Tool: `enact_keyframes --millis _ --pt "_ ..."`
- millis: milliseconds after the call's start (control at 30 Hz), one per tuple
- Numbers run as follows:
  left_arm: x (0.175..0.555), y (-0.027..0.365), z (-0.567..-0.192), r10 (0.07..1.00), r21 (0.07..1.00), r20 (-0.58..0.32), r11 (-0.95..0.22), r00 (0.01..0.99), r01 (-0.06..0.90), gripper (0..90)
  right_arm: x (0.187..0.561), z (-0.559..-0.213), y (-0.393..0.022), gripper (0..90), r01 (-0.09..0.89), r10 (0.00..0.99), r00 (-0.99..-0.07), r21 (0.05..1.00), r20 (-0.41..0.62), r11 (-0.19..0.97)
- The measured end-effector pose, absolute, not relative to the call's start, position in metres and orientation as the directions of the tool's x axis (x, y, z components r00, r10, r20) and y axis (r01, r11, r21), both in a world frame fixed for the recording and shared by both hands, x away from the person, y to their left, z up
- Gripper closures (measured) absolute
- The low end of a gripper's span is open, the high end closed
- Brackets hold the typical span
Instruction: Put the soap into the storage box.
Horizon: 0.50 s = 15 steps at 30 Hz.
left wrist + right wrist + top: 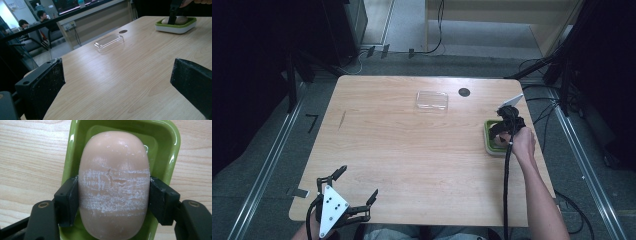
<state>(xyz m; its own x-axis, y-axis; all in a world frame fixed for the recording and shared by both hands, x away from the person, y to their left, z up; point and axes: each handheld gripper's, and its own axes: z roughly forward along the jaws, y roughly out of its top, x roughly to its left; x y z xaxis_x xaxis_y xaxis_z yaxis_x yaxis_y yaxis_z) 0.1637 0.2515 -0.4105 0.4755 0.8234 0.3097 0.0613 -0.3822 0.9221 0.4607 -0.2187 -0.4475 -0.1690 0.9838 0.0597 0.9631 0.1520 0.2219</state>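
On the wooden table point(412, 150), right tool point(113, 200) clamps scuffed pink soap point(113, 170).

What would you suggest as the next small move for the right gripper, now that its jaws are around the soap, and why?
Probably a short, straight lift. The right gripper has both jaws pressed against the sides of the soap bar, which lies in the green dish, so the grasp looks set. The clear lid lies apart on the table, and the left gripper waits open.
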Motion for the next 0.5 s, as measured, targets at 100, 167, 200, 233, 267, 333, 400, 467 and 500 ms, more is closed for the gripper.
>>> enact_keyframes --millis 100,167,200,233,267,333,400,467,500 --pt "0.1637 0.2516 -0.4105 0.825 0.923 0.308 -0.38 0.474 0.062 0.0 0.4612 -0.4489 -0.2181 33.2 0.965 0.984 -0.165 0.216 0.061 0.148" --pt "0.1637 0.2516 -0.4105 0.825 0.923 0.308 -0.38 0.474 0.062 0.0 0.4615 -0.4498 -0.2178 33.2 0.966 0.984 -0.167 0.209 0.059 0.151" --pt "0.1638 0.2516 -0.4106 0.824 0.923 0.309 -0.381 0.475 0.062 0.0 0.4616 -0.4499 -0.2177 33.2 0.966 0.985 -0.166 0.21 0.057 0.151" --pt "0.1638 0.2516 -0.4106 0.824 0.923 0.308 -0.381 0.475 0.062 0.0 0.4616 -0.4499 -0.2177 33.2 0.966 0.985 -0.166 0.21 0.057 0.151" --pt "0.1637 0.2516 -0.4105 0.825 0.923 0.308 -0.381 0.474 0.062 0.0 0.4615 -0.4496 -0.2173 33.2 0.967 0.985 -0.163 0.207 0.058 0.148" --pt "0.1637 0.2518 -0.4105 0.825 0.923 0.307 -0.379 0.475 0.062 0.0 0.4617 -0.4497 -0.2175 33.2 0.966 0.984 -0.168 0.208 0.056 0.153" --pt "0.1637 0.2517 -0.4105 0.825 0.923 0.307 -0.379 0.474 0.061 0.0 0.4618 -0.4498 -0.2174 33.2 0.966 0.984 -0.17 0.208 0.054 0.155" --pt "0.1637 0.2516 -0.4105 0.824 0.923 0.308 -0.381 0.475 0.062 0.0 0.4619 -0.4499 -0.2171 33.2 0.965 0.983 -0.174 0.21 0.053 0.159" --pt "0.1637 0.2516 -0.4105 0.824 0.923 0.308 -0.381 0.475 0.061 0.0 0.462 -0.4499 -0.2171 33.1 0.964 0.983 -0.176 0.21 0.053 0.161"
